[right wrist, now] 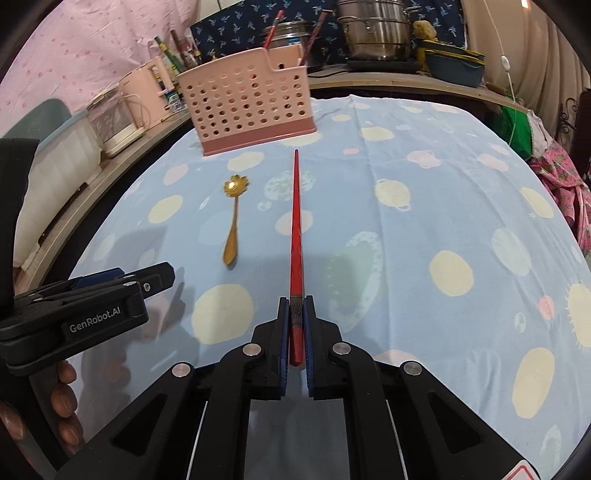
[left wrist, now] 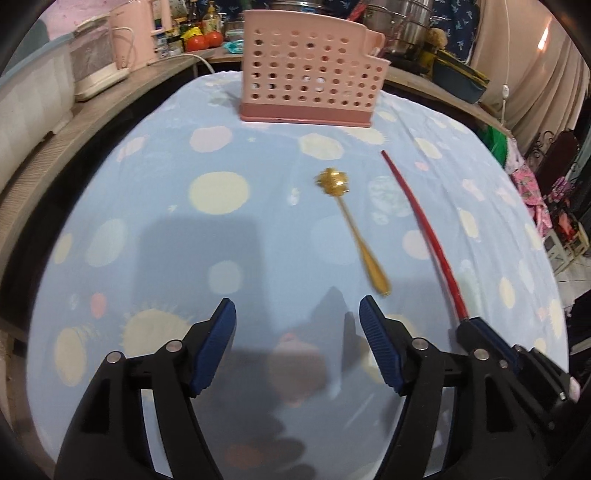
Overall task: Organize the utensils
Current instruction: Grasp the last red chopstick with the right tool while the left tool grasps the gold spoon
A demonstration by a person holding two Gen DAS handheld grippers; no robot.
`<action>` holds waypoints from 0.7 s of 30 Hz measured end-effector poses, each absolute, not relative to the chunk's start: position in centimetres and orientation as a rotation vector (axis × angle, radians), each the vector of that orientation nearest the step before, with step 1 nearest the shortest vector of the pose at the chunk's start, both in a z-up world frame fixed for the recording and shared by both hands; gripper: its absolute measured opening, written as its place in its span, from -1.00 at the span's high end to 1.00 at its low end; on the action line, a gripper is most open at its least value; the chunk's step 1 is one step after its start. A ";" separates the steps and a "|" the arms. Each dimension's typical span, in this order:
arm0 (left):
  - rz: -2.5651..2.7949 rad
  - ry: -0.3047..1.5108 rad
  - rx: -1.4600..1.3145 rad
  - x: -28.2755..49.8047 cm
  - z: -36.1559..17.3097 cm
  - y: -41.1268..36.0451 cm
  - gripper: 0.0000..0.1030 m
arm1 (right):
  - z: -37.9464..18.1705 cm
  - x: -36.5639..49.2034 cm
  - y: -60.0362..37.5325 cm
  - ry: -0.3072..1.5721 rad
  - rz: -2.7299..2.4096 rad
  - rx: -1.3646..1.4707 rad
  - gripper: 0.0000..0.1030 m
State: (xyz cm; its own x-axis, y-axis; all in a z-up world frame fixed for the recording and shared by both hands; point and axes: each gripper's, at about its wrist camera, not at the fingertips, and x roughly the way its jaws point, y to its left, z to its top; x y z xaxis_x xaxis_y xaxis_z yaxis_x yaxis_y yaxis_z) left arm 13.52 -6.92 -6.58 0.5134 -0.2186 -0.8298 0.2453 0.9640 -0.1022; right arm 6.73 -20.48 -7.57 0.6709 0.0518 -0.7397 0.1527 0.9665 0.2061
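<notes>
Clamping a red chopstick [right wrist: 295, 236] by its thick near end, the right gripper [right wrist: 296, 321] has its blue pads pressed on both sides of the stick. The chopstick runs straight away from the jaws toward the far side of the table, thin tip pointing at the pink perforated utensil basket [right wrist: 247, 107] and stopping short of its base. Can't tell from either view whether the far tip rests on the cloth or hangs just above it.

Left gripper [left wrist: 297, 325] sits to the left of the right one, jaws spread wide, nothing between the blue pads [left wrist: 216, 343], only its own shadow on the cloth below. In the right wrist view, fingers [right wrist: 62, 402] of the person's left hand wrap under its black body.

Gold spoon [left wrist: 351, 236] with a flower-shaped bowl lies flat on the light blue dotted tablecloth [left wrist: 184, 240], just beyond the left gripper's right pad, not touching it. Handle end is nearest, bowl points far. It sits left of the chopstick, apart from it.

Basket stands upright at the far edge of the cloth. Two more red chopsticks [right wrist: 275, 29] stick up out of its raised right-hand compartment.

Behind the table: counter with a pink kettle [right wrist: 147, 88] at far left, steel pots [right wrist: 375, 31] at far right.
</notes>
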 end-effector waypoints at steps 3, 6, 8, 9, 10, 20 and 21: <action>-0.303 1.004 0.024 14.1 -6.8 -8.4 -0.28 | -7.5 6.7 -21.4 0.831 -0.072 0.277 0.86; -0.313 1.019 0.018 14.9 -7.4 -9.6 -0.28 | -7.7 6.7 -22.0 0.831 -0.078 0.292 0.86; -0.311 1.021 0.015 15.2 -7.7 -10.1 -0.23 | -7.8 6.7 -22.3 0.831 -0.077 0.301 0.86; -0.308 1.008 0.026 15.3 -7.8 -10.3 -0.15 | -7.9 6.7 -22.4 0.833 -0.076 0.305 0.86; -0.310 1.002 0.038 15.4 -7.8 -10.6 -0.11 | -7.9 6.7 -22.4 0.834 -0.075 0.307 0.86; -0.337 0.976 0.053 14.9 -8.0 -9.2 0.78 | -8.2 6.9 -22.2 0.837 -0.058 0.315 0.86; -0.338 0.977 0.047 14.7 -7.9 -8.8 0.78 | -8.1 6.8 -22.2 0.835 -0.056 0.315 0.86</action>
State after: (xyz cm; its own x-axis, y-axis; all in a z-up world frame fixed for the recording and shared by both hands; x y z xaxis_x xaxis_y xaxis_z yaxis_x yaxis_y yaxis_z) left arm 14.68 -8.81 -7.86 0.5113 -0.2602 -0.8191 0.3020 0.9467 -0.1122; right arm 6.76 -22.20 -8.13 0.6722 0.0740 -0.7366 0.1722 0.9521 0.2527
